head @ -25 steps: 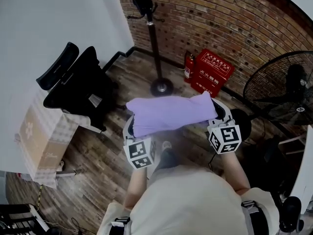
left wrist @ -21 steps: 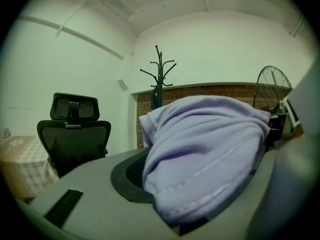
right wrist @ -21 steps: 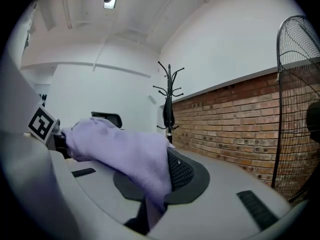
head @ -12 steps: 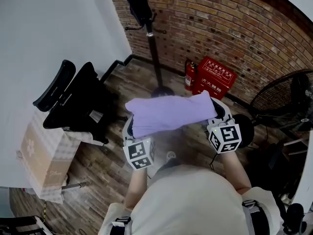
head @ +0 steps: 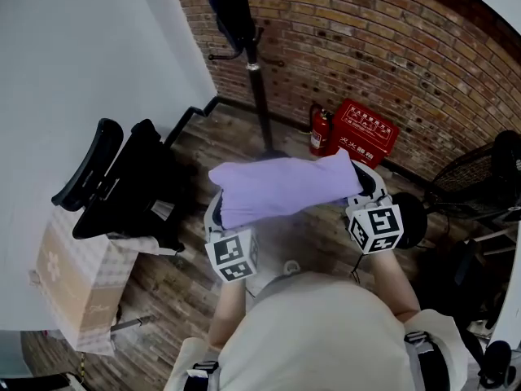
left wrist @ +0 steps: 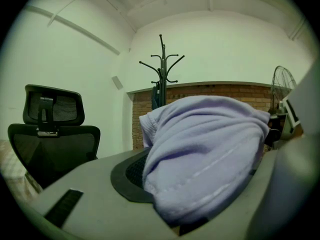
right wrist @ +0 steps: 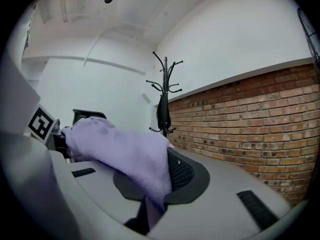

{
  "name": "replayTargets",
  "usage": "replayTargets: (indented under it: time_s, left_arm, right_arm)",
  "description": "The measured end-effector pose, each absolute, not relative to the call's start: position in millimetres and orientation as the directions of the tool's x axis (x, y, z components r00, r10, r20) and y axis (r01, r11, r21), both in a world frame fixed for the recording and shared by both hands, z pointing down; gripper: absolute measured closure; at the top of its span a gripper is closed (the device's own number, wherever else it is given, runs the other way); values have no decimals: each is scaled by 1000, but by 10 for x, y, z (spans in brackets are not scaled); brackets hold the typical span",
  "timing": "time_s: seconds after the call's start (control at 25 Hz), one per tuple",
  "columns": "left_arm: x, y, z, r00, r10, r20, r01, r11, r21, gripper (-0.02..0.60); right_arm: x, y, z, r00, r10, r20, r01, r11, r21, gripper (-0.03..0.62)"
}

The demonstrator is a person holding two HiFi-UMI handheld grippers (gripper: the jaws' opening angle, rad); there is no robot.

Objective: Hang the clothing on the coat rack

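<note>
A light purple garment (head: 281, 187) hangs bunched between my two grippers at chest height. My left gripper (head: 218, 214) is shut on its left end, and the cloth (left wrist: 205, 149) bulges over the jaw pads. My right gripper (head: 366, 187) is shut on the right end, with cloth (right wrist: 125, 154) pinched between the pads. The black coat rack (head: 259, 96) stands ahead by the brick wall, and a dark item (head: 232, 6) hangs on it. Both gripper views show its hooks (left wrist: 162, 79) (right wrist: 165, 99) straight ahead. The garment hides the rack's base.
A black office chair (head: 122, 186) stands at the left beside a cardboard box (head: 69, 283) and a white wall. A red fire box (head: 362, 129) and an extinguisher (head: 320, 133) sit against the brick wall. A floor fan (head: 480, 177) stands at the right.
Both grippers have carried the garment forward toward the coat rack. The rack and brick wall appear nearer, and the rack's base has slipped behind the garment. The grip looks unchanged.
</note>
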State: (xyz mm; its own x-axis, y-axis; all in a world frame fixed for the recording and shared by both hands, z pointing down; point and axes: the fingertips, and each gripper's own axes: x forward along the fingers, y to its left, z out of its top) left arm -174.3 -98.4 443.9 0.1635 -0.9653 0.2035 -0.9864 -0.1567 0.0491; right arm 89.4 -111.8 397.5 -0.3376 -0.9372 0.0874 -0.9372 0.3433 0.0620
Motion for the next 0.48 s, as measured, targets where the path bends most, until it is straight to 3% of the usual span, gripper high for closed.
replayTargets:
  time_s: [0.48]
  left_arm:
    - [-1870, -1425, 4518, 195, -958, 209, -981, -190, 45, 476]
  right_arm:
    - [775, -1510, 3909, -313, -947, 73, -943, 319, 96, 569]
